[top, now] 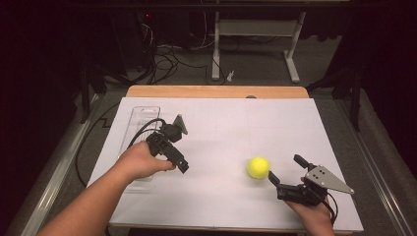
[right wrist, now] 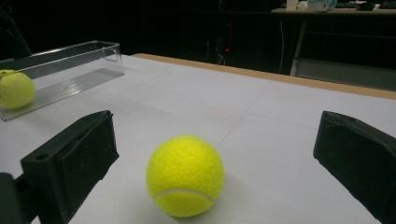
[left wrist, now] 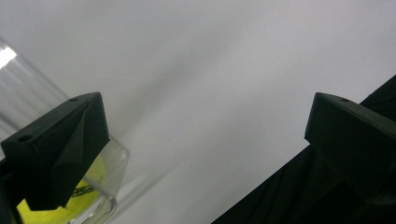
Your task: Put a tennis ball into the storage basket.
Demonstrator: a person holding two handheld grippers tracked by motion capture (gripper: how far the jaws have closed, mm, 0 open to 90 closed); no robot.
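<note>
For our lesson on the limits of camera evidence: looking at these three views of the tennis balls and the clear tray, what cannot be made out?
- High view: the ball inside the clear tray is hidden by the person's left hand and left gripper.
- Left gripper view: the tray ball is cut off by the bottom edge and covered by a jaw; its printed lettering is unreadable.
- Right gripper view: the tray runs off the left edge.

Only a dark fragment of print showed on the boxed tennis ball (left wrist: 81, 193), cut off and not legible.
</note>
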